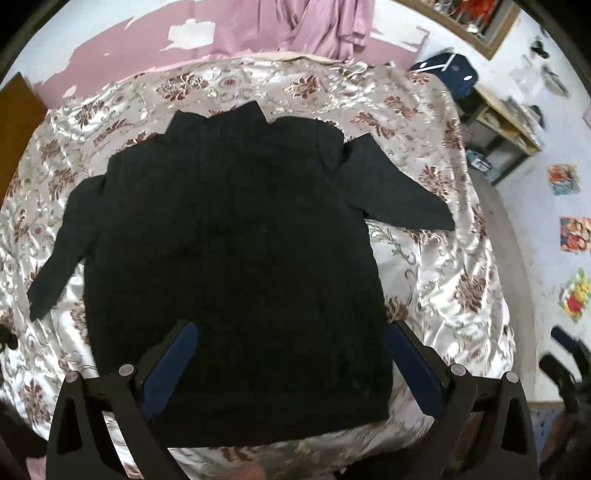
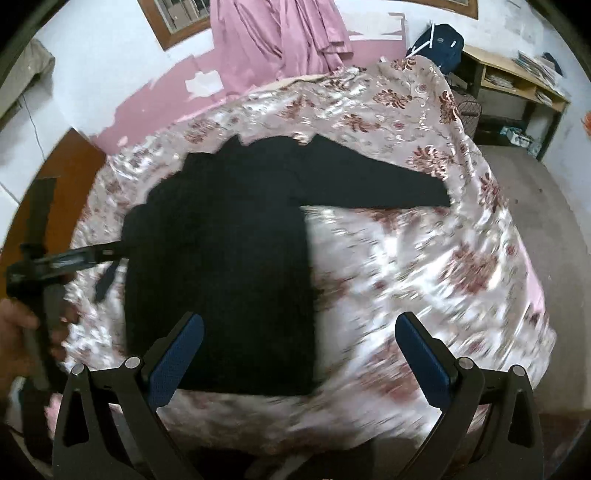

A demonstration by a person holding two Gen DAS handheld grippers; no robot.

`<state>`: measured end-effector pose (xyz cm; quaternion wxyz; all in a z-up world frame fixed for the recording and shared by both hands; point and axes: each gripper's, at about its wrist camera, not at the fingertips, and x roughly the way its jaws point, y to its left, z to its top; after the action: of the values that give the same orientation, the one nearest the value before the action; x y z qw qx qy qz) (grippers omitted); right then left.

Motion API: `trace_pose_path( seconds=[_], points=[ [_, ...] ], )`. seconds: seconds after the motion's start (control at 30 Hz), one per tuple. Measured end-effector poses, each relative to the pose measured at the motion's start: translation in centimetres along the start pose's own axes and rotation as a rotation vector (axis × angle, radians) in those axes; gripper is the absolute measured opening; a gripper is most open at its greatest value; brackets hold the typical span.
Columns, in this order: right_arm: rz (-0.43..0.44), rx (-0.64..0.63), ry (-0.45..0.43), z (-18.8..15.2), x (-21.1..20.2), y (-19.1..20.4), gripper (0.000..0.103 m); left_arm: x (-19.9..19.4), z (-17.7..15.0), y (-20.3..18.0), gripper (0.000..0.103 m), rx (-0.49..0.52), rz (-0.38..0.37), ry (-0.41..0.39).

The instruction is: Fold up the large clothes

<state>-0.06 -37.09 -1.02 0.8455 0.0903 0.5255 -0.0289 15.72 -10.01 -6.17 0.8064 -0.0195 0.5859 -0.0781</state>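
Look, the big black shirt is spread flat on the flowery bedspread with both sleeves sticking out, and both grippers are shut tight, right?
Not quite. Both grippers are open, not shut. The left gripper and the right gripper each show blue pads spread wide in their own wrist views. The black shirt does lie flat on the flowery bedspread, sleeves out.

Bare bedspread [image 2: 424, 266] beside the garment [image 2: 221, 258]

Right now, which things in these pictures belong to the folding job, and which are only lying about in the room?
Belongs to the job:
- black long-sleeved garment, spread flat
- shiny floral bedspread under it
- left gripper, open
- right gripper, open

Just lying about:
- pink curtain
- dark blue backpack
- wooden shelf unit with papers
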Motion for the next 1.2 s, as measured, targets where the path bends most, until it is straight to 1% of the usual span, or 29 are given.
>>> trace_pose_path(
  seconds=[0.1, 0.13, 0.17, 0.27, 0.3, 0.37, 0.43, 0.5, 0.57, 0.6, 0.67, 0.73, 0.8, 0.87, 0.93, 1.03, 1.13, 1.2],
  points=[
    [-0.074, -0.123, 0.025, 3.5, 5.0, -5.5, 0.102, 3.4, 1.6, -2.3, 0.103, -0.01, 0.025, 0.019],
    [-0.087, -0.154, 0.036, 4.5, 6.5, -6.4, 0.102, 4.3, 2.1, -3.0, 0.103, -0.003, 0.039, 0.017],
    [-0.099, -0.188, 0.051, 5.7, 8.7, -8.0, 0.102, 5.7, 2.9, -4.0, 0.103, 0.007, 0.069, 0.016],
    [-0.105, -0.24, 0.092, 9.3, 14.0, -11.0, 0.102, 8.8, 4.9, -5.5, 0.103, -0.002, 0.122, 0.022],
    [-0.104, -0.257, 0.099, 10.7, 16.1, -12.5, 0.102, 9.7, 5.6, -5.7, 0.103, -0.009, 0.133, 0.022],
    [-0.099, -0.259, 0.101, 12.4, 18.1, -13.6, 0.102, 11.9, 7.3, -6.2, 0.103, -0.023, 0.152, 0.018],
    [-0.068, -0.229, 0.089, 14.0, 20.4, -14.9, 0.102, 13.9, 8.8, -6.0, 0.103, -0.038, 0.164, 0.012],
    [-0.056, -0.214, 0.078, 15.2, 22.5, -16.1, 0.102, 15.6, 10.2, -6.0, 0.103, -0.046, 0.17, 0.007],
    [-0.049, -0.216, 0.062, 14.7, 23.7, -16.7, 0.102, 17.5, 11.7, -6.0, 0.103, -0.037, 0.192, 0.009],
    [-0.042, -0.218, 0.059, 15.2, 24.8, -17.0, 0.102, 18.3, 12.4, -5.9, 0.103, -0.028, 0.205, 0.006],
    [-0.02, -0.211, 0.066, 15.0, 26.5, -17.5, 0.102, 19.9, 13.8, -5.9, 0.103, -0.017, 0.223, 0.005],
    [-0.022, -0.194, 0.086, 15.3, 28.7, -18.7, 0.102, 21.1, 14.9, -5.8, 0.103, -0.01, 0.222, 0.005],
    [-0.02, -0.16, 0.111, 15.8, 31.1, -20.3, 0.102, 22.0, 15.8, -5.9, 0.103, 0.003, 0.226, -0.001],
    [-0.008, -0.122, 0.116, 16.6, 32.6, -21.9, 0.102, 23.0, 16.6, -5.8, 0.103, 0.005, 0.22, -0.003],
    [0.012, -0.069, 0.114, 17.5, 34.2, -23.9, 0.102, 24.2, 17.3, -5.7, 0.103, 0.014, 0.223, 0.005],
    [0.065, 0.014, 0.132, 18.5, 36.4, -26.7, 0.102, 25.8, 18.1, -5.8, 0.103, 0.03, 0.246, 0.015],
    [0.083, 0.067, 0.159, 19.5, 38.7, -29.4, 0.102, 27.5, 18.7, -5.7, 0.103, 0.044, 0.26, 0.041],
    [0.08, 0.086, 0.155, 19.9, 39.5, -30.8, 0.102, 28.9, 18.9, -5.5, 0.103, 0.033, 0.254, 0.072]
  ],
)
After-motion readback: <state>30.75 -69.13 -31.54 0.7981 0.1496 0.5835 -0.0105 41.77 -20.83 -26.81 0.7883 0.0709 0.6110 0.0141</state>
